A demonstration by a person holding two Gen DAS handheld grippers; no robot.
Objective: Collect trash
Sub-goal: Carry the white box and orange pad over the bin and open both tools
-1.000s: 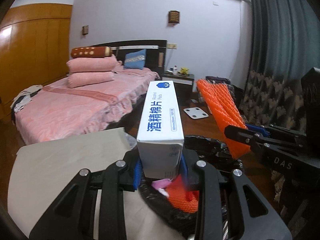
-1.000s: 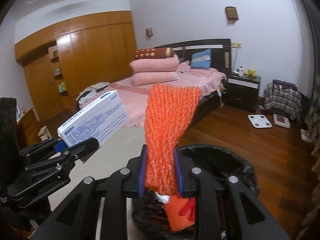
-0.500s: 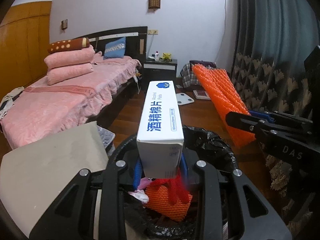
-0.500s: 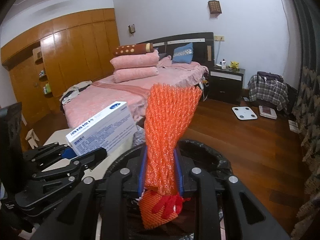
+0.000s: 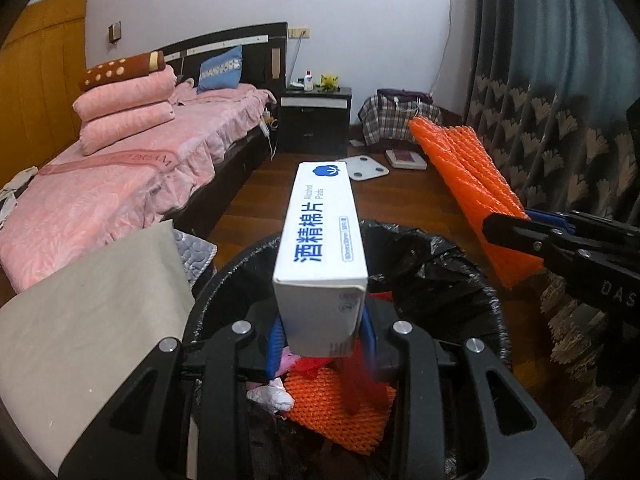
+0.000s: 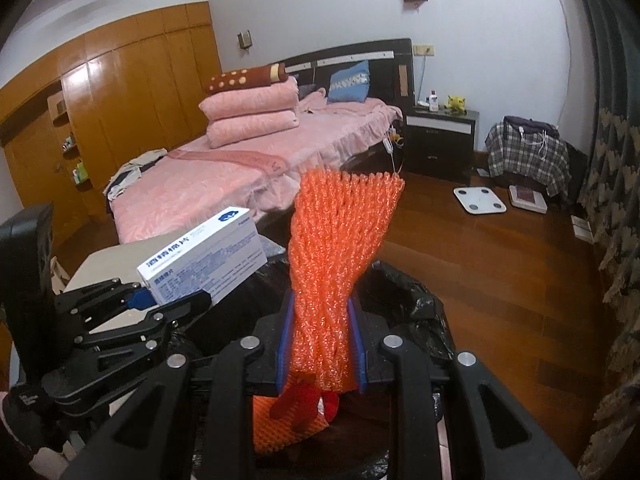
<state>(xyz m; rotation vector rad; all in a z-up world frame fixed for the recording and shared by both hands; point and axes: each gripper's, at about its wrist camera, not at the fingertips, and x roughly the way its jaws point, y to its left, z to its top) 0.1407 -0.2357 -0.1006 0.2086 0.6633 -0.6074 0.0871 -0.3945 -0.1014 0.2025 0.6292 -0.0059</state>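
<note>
My left gripper [image 5: 322, 338] is shut on a white box of alcohol pads [image 5: 322, 248] with blue lettering, held lengthwise over a bin lined with a black bag [image 5: 436, 264]. My right gripper [image 6: 322, 344] is shut on an orange foam net sleeve [image 6: 340, 248] that stands up from its blue pads [image 6: 285, 344], over the same black-bagged bin [image 6: 408, 300]. Each gripper shows in the other's view: the right one [image 5: 516, 232] with the orange net [image 5: 468, 176] at the right, the left one [image 6: 168, 304] with the box [image 6: 204, 256] at the left. Inside the bin lie another orange net [image 5: 332, 404], red scraps and white paper [image 5: 272, 392].
A grey-topped low table [image 5: 88, 320] sits just left of the bin. Beyond it stands a bed with pink covers [image 5: 132, 176] and stacked pillows. A dark nightstand [image 5: 316, 120], a white scale [image 5: 366, 166] on the wood floor and patterned curtains [image 5: 560, 128] lie farther off.
Both grippers have moved forward and down over the bin with their loads still held. The bin's opening and the trash inside now fill the lower part of both views.
</note>
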